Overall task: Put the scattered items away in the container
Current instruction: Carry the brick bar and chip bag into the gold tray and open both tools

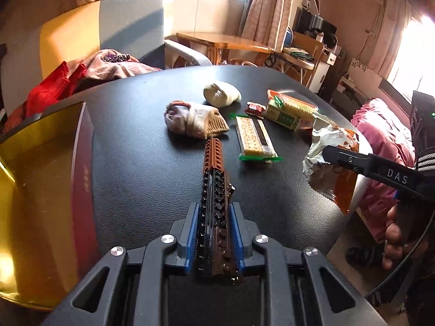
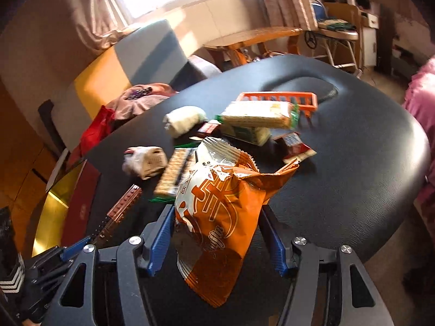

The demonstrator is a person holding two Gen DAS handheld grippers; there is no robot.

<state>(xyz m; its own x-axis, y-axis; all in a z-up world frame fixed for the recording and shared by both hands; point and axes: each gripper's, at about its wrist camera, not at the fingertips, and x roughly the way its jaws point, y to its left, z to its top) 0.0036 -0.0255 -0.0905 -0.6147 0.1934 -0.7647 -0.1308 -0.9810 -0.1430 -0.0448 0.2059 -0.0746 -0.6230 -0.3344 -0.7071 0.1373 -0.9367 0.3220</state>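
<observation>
Two things are in my tools at this moment. My left tool (image 1: 214,233) is closed on a long brick bar (image 1: 214,179), brown at the far end and black nearer to me; the bar sits between the blue pads and points away over the black tabletop (image 1: 141,168). My right tool (image 2: 217,233) grips an orange and white snack bag (image 2: 217,209), which stands crumpled between its two fingers; in the left wrist view the same bag (image 1: 326,163) hangs at the right edge of the tabletop.

The container (image 1: 46,190), a box with a gold inside and a dark red wall, stands on the left side of the tabletop, just beside the brick bar. Beyond the tip of the bar lies a rolled grey and beige sock (image 1: 193,119), and further back a rolled white sock (image 1: 221,93). To the right of them lie a flat cracker packet (image 1: 255,138), a bigger green cracker packet (image 1: 291,111) and a small red sachet (image 1: 255,107) between these two. In the right wrist view an orange plastic rack (image 2: 280,100) lies behind the cracker packets.
</observation>
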